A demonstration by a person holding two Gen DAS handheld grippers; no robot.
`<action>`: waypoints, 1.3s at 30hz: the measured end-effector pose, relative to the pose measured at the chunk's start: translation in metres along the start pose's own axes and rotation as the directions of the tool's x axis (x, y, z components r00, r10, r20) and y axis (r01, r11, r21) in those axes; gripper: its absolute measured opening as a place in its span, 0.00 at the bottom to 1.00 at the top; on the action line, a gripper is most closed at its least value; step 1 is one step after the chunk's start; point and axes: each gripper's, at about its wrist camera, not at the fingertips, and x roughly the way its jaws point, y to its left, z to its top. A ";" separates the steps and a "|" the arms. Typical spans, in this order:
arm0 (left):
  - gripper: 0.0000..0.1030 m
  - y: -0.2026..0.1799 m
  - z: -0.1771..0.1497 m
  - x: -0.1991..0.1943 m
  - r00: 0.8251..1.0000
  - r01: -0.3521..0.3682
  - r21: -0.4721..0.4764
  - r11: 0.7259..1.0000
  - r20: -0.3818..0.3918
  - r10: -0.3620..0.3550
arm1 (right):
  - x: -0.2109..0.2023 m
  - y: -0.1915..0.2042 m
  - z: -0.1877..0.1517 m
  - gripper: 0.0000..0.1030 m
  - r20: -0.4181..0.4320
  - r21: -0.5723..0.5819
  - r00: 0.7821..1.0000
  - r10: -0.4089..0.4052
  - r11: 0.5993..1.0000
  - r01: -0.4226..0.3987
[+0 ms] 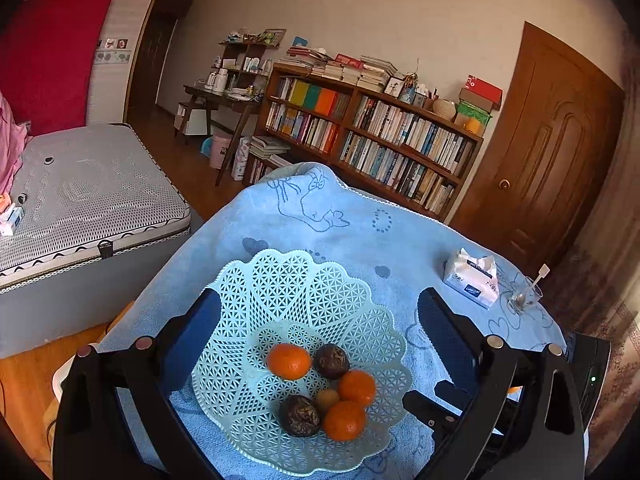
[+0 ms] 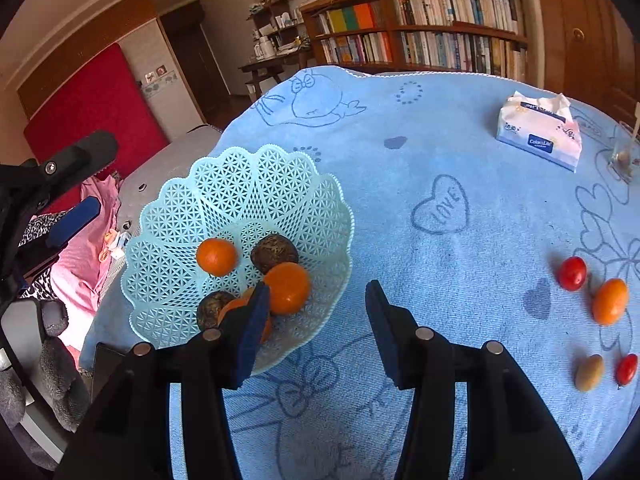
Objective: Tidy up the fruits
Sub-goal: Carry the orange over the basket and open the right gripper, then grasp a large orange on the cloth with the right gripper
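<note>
Left gripper: jaws spread wide, empty, above the basket.
Right gripper: wide apart, holding nothing.
Basket: pale green plastic lattice, scalloped rim.
Surface: blue terry towel.

The left gripper is showing a glossy black frame, blue pads on its fingers and round silver bolt heads. The right gripper is wearing the same black body, dark blue pads and silver bolts along its arms.
</note>
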 end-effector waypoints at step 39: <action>0.97 -0.046 -0.024 0.012 0.993 0.087 0.097 0.991 -0.090 -0.078 | -0.021 -0.204 -0.009 0.55 -0.072 0.186 0.915 -0.398 0.896 0.404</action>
